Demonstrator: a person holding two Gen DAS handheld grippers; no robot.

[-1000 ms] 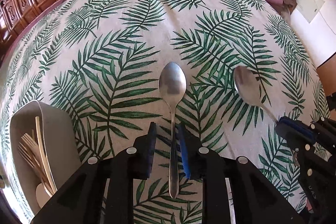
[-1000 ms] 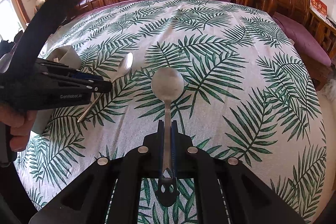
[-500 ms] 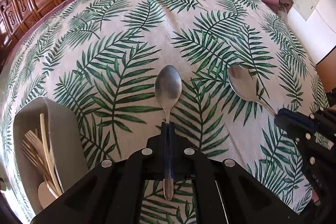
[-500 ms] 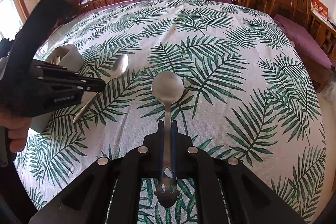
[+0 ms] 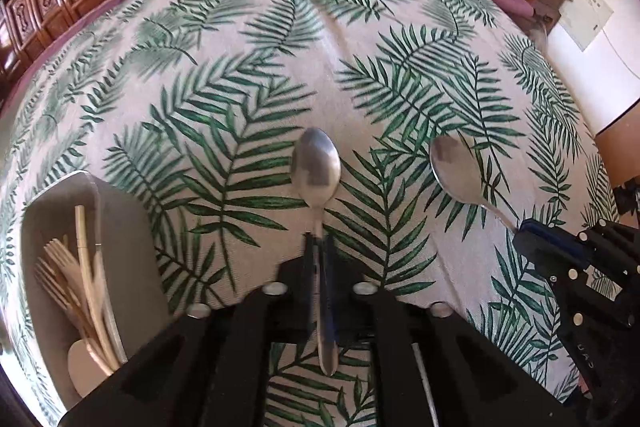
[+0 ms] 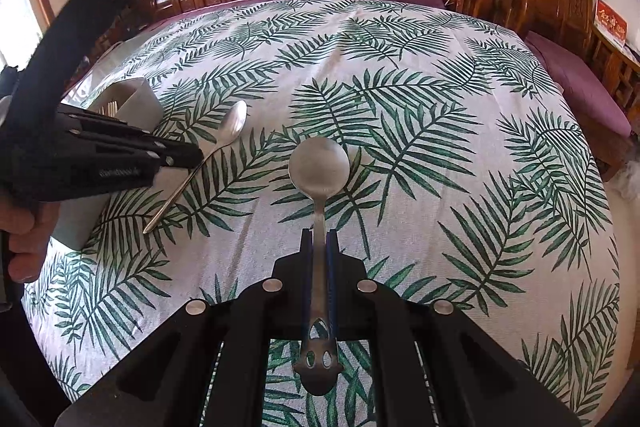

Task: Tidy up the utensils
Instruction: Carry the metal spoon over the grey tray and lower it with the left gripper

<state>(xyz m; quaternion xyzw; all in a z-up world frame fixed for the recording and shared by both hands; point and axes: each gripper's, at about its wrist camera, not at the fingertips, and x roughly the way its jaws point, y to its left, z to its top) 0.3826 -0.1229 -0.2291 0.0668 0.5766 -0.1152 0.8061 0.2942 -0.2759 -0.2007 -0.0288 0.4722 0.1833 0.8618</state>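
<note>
Left tool (image 5: 318, 247) angled steeply down, jaws just eased apart slightly, handle still between pads. Right tool (image 6: 320, 239) clamped tight, pitched down. Bare hand (image 6: 24, 239) grips left tool.

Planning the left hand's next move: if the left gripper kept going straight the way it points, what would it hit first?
Probably the tablecloth: beyond the left gripper and its spoon, only bare cloth shows. The utensil holder sits off to one side. Depth is unclear.
</note>
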